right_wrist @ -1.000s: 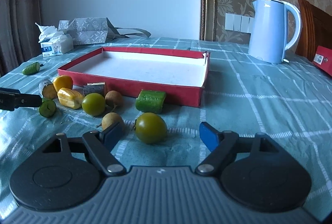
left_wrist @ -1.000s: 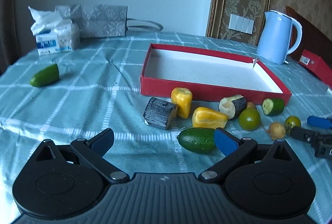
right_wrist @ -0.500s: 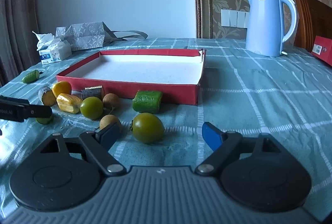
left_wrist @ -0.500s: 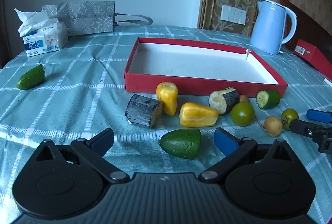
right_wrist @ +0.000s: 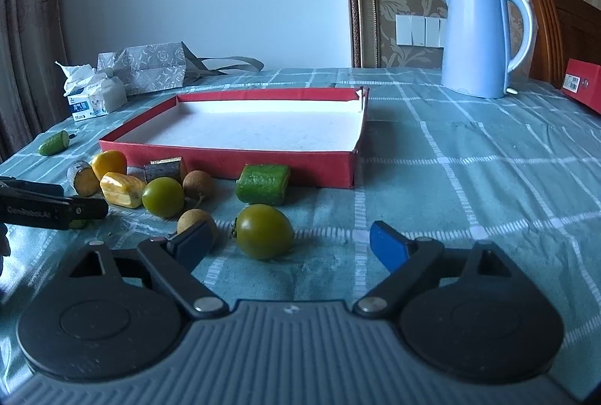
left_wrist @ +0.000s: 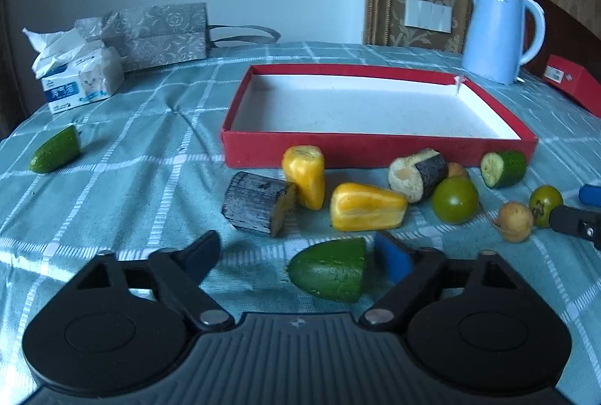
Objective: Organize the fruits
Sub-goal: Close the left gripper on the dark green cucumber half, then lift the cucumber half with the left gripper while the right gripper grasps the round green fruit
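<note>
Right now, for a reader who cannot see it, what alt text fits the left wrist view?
The left gripper, jaws closing but not yet gripping, frames a green cucumber end piece on a teal checked tablecloth. Beyond lie yellow pieces, dark-skinned chunks, green tomatoes and an empty red tray; a blue kettle stands behind.

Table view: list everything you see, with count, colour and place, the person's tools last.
tray: 1, red, centre.
cucumber pieces: 3, green, one far left, two before tray.
yellow pieces: 2, before tray.
dark-skinned chunks: 2, blackish, before tray.
tomatoes: 2, green, right of them.
round fruits: 2, tan, beside tomatoes.
kettle: 1, pale blue, back right.
tissue pack: 1, white, back left.
bag: 1, grey, behind the pack.
box: 1, red, far right.
left hand-held gripper: 1, black, jaws just closing, cucumber piece between.
right hand-held gripper: 1, black, jaws just opening, tomato between.
</note>
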A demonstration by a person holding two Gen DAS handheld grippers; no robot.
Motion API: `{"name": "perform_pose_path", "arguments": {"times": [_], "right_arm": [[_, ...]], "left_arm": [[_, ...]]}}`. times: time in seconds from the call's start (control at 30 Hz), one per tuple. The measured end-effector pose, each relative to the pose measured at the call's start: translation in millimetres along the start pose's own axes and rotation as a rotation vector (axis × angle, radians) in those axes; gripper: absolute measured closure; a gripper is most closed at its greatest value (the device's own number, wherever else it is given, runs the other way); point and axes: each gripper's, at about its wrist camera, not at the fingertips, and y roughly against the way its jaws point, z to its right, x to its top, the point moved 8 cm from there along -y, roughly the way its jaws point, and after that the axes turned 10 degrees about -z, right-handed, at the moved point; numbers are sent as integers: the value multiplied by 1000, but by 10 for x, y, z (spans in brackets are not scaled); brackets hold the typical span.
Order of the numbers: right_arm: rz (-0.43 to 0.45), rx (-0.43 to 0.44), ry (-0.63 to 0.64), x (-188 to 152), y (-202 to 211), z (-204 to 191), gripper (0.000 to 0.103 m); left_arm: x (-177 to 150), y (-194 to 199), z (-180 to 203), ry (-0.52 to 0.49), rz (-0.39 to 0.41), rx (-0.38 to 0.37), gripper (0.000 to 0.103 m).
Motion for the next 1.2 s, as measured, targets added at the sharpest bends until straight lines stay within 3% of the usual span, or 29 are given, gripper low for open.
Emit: {"name": "perform_pose_path", "arguments": {"times": [0.1, 0.37, 0.5, 0.67, 0.77, 1.03, 1.2], "right_arm": [[1, -5, -1, 3, -1, 3, 13], [10, -17, -6, 1, 10, 17, 12], [19, -22, 4, 3, 27, 3, 12], [51, -27, 15, -9, 99, -20, 17], [58, -24, 28, -48, 152, -65, 21], [31, -46, 100, -28, 94, -200, 43], [22, -38, 123, 47, 30, -280, 43]], "left_arm": [[-9, 13, 13, 1, 5, -11, 27], [-43, 73, 91, -40, 42, -45, 62], [-53, 92, 114, -57, 52, -37, 64], [-47, 147, 29, -4, 76, -62, 64], [-41, 187, 9, 13, 93, -99, 64], [-43, 207, 48, -9, 104, -94, 64], [-45, 205, 42, -8, 102, -95, 64]]}}
